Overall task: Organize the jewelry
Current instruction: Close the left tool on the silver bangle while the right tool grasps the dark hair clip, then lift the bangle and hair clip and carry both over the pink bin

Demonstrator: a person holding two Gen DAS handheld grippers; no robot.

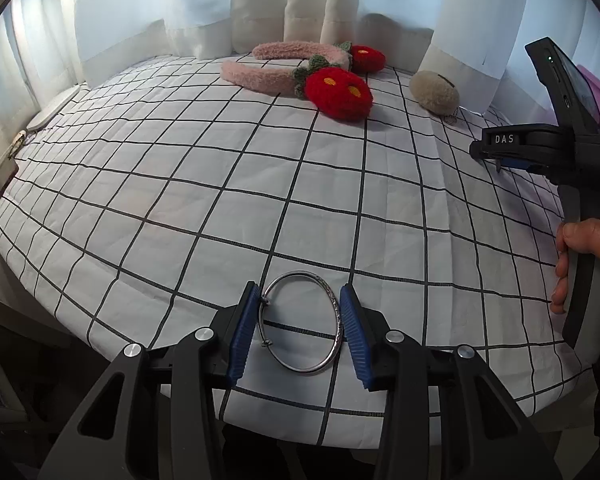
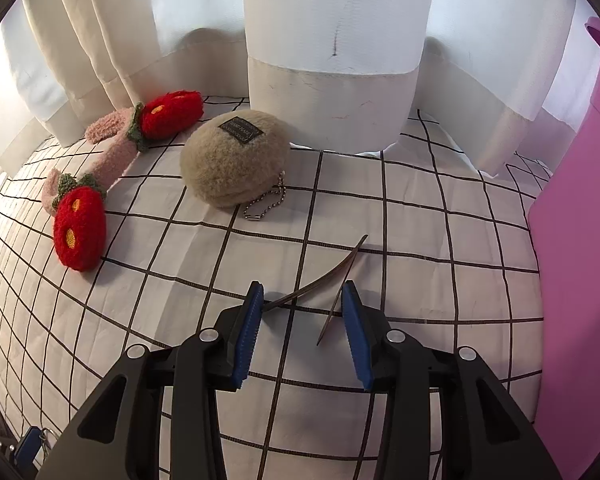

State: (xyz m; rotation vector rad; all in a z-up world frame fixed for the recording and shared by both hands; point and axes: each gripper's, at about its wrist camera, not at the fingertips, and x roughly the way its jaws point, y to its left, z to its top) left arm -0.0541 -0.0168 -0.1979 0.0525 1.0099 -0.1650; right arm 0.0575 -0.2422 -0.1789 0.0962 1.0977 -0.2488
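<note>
A silver bangle sits between the blue pads of my left gripper; both pads touch its sides near the table's front edge. In the right wrist view, my right gripper holds a thin curved metal bangle seen edge-on, with both pads touching it, above the checked cloth. The right gripper also shows at the right of the left wrist view, held by a hand.
A pink fuzzy headband with red flowers lies at the back. A beige fuzzy pouch with a ball chain lies beside it. White curtains hang behind. A pink container stands at the right.
</note>
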